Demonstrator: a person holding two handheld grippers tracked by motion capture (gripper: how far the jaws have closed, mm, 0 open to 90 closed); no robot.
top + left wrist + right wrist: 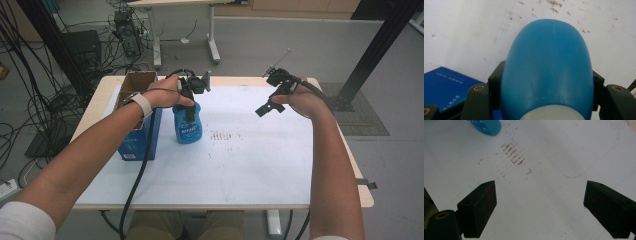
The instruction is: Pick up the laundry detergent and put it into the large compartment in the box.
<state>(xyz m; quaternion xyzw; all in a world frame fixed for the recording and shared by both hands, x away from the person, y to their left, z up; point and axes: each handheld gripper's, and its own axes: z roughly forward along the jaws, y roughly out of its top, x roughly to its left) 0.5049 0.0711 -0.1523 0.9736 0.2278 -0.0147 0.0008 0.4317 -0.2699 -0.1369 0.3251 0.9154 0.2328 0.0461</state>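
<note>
**Left gripper clamped on blue bottle, right gripper empty**

Toward the tabletop's (240, 170) far left corner, the left gripper (189, 100) pinches the top of the upright blue bottle (188, 125), jaws pressed against both its sides. Just left stands a blue box (141, 140). Near the far right edge, the right gripper (272, 102) hovers with jaws spread wide, holding nothing.

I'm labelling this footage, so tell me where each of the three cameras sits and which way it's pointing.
High view: above the person's side, looking forward and down on the table; both forearms, left gripper, right gripper.
Left gripper view: on that gripper, looking down its jaws clamped on the blue bottle; blue box beside.
Right gripper view: over bare table, jaws wide apart.
Shared: all three show the bottle.
</note>
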